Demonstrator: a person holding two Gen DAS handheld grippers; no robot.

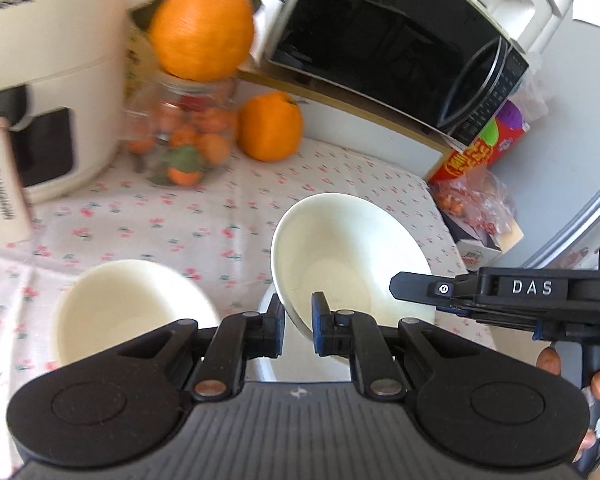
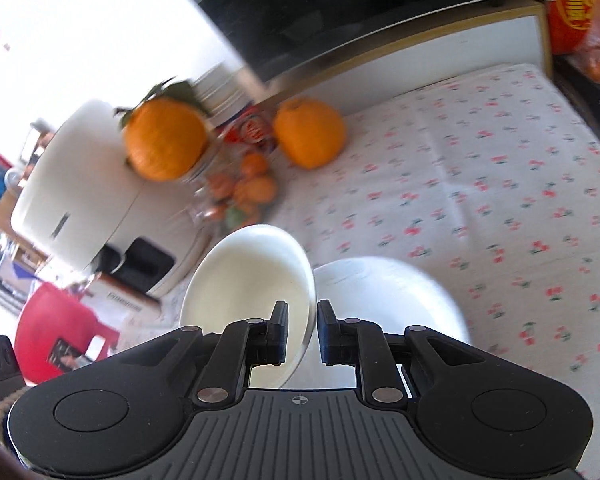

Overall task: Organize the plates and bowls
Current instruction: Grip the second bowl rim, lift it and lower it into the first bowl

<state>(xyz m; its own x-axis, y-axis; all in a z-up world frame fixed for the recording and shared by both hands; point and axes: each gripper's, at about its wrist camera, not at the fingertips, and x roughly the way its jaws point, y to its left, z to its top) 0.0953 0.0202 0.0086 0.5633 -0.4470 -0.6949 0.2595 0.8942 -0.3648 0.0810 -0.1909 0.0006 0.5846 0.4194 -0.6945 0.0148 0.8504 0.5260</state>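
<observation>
Your left tool [image 1: 297, 322] pinches a white bowl's [image 1: 348, 256] rim; your right tool [image 2: 303, 328] clamps another bowl [image 2: 248, 276], both before the microwave [image 1: 400, 40].

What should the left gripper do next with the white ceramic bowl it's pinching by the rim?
Probably carry it left and level it over the second white round bowl, then lower it to nest. The left gripper holds the white ceramic bowl tilted by its rim, while the second bowl sits upright and empty on the floral tablecloth, just to its left.
</observation>
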